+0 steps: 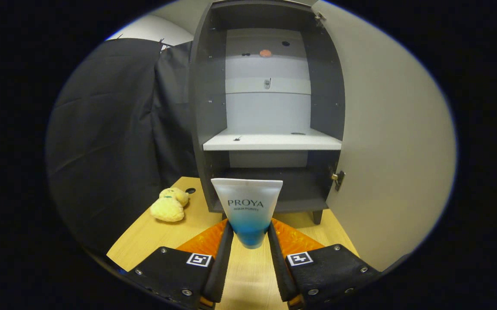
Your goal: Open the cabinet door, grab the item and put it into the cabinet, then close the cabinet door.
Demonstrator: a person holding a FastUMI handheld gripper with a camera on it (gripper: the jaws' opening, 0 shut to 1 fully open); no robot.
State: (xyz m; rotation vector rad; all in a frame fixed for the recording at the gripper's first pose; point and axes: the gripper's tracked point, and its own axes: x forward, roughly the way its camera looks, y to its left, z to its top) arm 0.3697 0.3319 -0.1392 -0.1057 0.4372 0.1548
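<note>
So the gripper (250,234) sits at the bottom center of the frame, both fingers pinching a tube (247,208) of face wash, which stands upright with its flat crimped end up and blue end down between the tips. Under it is the wooden table (145,241). Right behind the tube, dead center, the dark cabinet (270,107) stands with its door (386,142) swung wide to the right, and its white shelf (272,141) is bare. A yellow plush toy (170,204) lies lower left, near the cabinet's foot.
</note>
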